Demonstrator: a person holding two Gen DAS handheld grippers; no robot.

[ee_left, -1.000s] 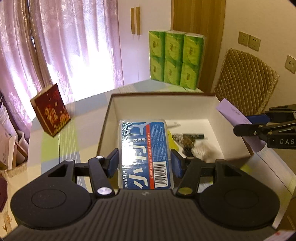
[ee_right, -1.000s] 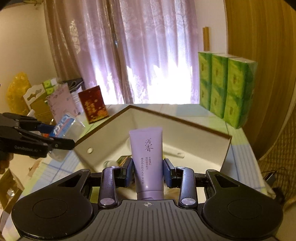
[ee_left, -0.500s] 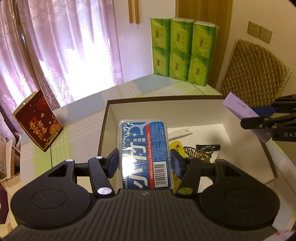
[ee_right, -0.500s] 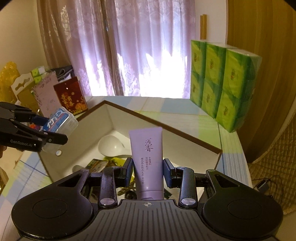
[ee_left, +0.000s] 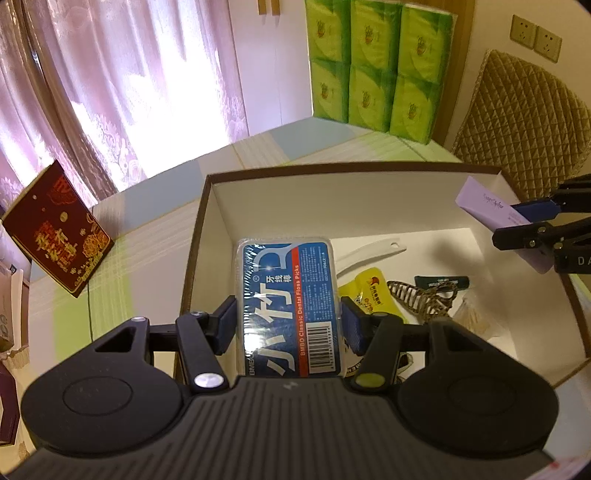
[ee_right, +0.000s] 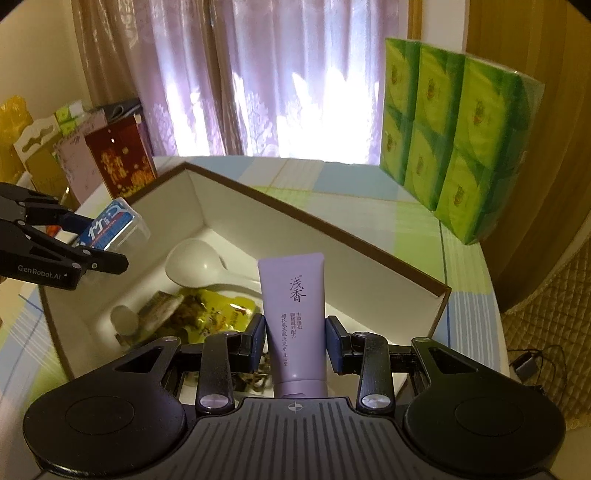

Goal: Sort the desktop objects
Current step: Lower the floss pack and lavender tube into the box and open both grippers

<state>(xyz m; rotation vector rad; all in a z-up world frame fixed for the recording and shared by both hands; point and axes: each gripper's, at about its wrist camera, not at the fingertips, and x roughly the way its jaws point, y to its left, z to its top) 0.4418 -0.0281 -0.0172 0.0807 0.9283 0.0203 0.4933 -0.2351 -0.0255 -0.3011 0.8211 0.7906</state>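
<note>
Left wrist view: both tongs have moved over box, clamping floss case, tube

A stack of green tissue packs stands upright on the desk far ahead of the claw, before the wall. A dark red gift box leans tilted to the left. Pink curtains hang behind it. A quilted chair back and wall sockets sit to the right.
</note>
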